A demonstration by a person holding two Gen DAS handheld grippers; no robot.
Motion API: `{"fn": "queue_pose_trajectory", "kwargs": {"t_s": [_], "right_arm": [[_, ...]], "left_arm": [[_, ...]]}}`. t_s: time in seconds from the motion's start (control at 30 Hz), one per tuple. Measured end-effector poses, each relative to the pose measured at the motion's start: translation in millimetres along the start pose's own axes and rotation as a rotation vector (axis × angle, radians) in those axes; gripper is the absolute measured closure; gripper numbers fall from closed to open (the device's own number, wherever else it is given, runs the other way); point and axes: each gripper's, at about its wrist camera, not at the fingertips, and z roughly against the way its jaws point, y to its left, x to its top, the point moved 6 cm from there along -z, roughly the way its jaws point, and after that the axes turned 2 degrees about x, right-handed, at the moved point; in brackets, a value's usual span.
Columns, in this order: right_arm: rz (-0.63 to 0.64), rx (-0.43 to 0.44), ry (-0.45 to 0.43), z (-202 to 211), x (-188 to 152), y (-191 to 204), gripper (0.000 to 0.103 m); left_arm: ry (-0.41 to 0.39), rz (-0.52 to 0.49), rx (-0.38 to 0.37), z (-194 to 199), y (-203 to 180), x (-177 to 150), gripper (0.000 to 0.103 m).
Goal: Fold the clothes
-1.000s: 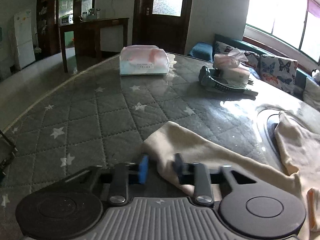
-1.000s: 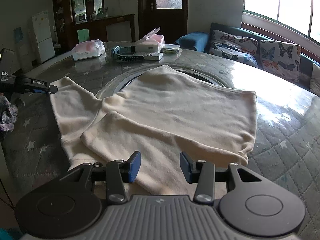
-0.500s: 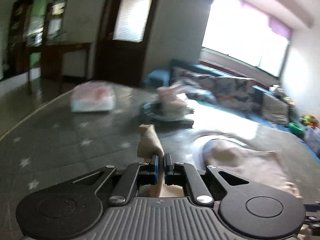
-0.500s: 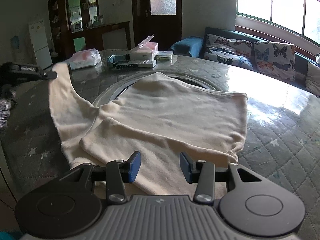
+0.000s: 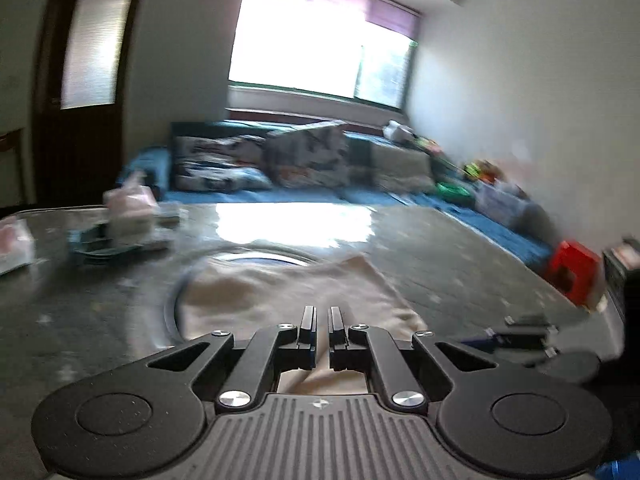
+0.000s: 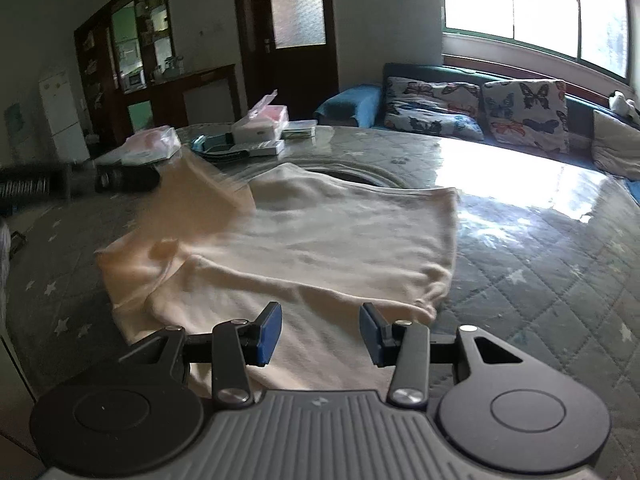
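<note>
- Closest to me, the right gripper [image 6: 319, 330] hangs just over the near edge of the cream top [image 6: 320, 240]. Its blue pads [image 6: 269, 334] are spread apart and nothing is between them. It is not helping yet.
- The cream top lies mostly flat on the bench [image 6: 540, 248], over the round ring in the middle. The near sleeve is already folded in across the body, so I think one small fold is done.
- The left gripper [image 5: 322, 334] is pressed together, pinching a bit of cream cloth that shows just below its fingers. In the right wrist view the far-left sleeve [image 6: 200, 196] is lifted off the bench and looks blurry. That looks like the part being carried over the body.
- So the job looks early to me. The lifted sleeve is not laid down yet, and the body has not been folded in half at all.
- Farther back on the bench sit a tissue box [image 6: 262, 122], a soft plastic pack [image 6: 150, 144] and some small flat things, all well apart from the top.
- Behind it all is a sofa with butterfly cushions [image 6: 436, 110] under the bright window.
</note>
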Motion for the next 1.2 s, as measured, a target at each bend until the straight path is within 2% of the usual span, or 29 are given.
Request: {"fn": "queue_pose_trajectory", "kwargs": {"t_s": [0.07, 0.2, 0.27, 0.33, 0.4, 0.47, 0.57, 0.7, 0.8, 1.03, 1.07, 1.1, 1.13, 1.2], "right_arm": [[-0.017, -0.009, -0.003, 2.5, -0.7, -5.8, 0.06], [-0.073, -0.014, -0.004, 5.7, -1.4, -17.8, 0.06], [-0.087, -0.002, 0.0, 6.6, -2.1, -18.3, 0.06], [-0.078, 0.015, 0.011, 5.4, -2.1, -13.6, 0.06], [-0.059, 0.033, 0.026, 0.4, -2.1, -5.9, 0.06], [-0.049, 0.055, 0.04, -7.6, -1.7, 2.5, 0.06], [-0.055, 0.087, 0.059, -20.5, -0.8, 13.3, 0.06], [-0.057, 0.116, 0.078, -34.8, 1.9, 26.3, 0.061], [-0.044, 0.122, 0.094, -44.6, 3.3, 35.3, 0.062], [-0.044, 0.122, 0.125, -63.2, 0.4, 45.9, 0.074], [-0.042, 0.118, 0.124, -63.9, 0.4, 46.8, 0.078], [-0.044, 0.111, 0.12, -63.5, 1.2, 46.5, 0.089], [-0.045, 0.103, 0.117, -63.1, 2.0, 46.2, 0.095], [-0.05, 0.096, 0.107, -60.8, 4.2, 45.1, 0.098]], "left_arm": [[0.036, -0.037, -0.034, -9.4, -14.1, -8.8, 0.095], [0.116, -0.096, -0.041, -24.5, -28.1, -29.2, 0.093], [0.128, -0.108, -0.032, -25.0, -24.8, -34.6, 0.088], [0.123, -0.111, -0.011, -20.1, -16.8, -36.3, 0.086], [0.117, -0.102, 0.025, -13.0, -1.7, -35.7, 0.072], [0.109, -0.096, 0.065, -3.4, 12.5, -34.1, 0.067], [0.109, -0.087, 0.119, 9.0, 34.0, -35.6, 0.067], [0.111, -0.08, 0.191, 22.7, 59.5, -42.9, 0.057], [0.128, -0.056, 0.221, 30.1, 75.8, -54.3, 0.055], [0.169, -0.006, 0.255, 36.7, 95.7, -77.2, 0.05], [0.172, -0.003, 0.254, 36.4, 96.6, -78.9, 0.049], [0.175, 0.0, 0.253, 36.1, 97.4, -80.5, 0.047], [0.177, 0.003, 0.253, 35.7, 98.2, -82.0, 0.047], [0.18, 0.009, 0.251, 33.6, 98.2, -83.0, 0.045]]}}
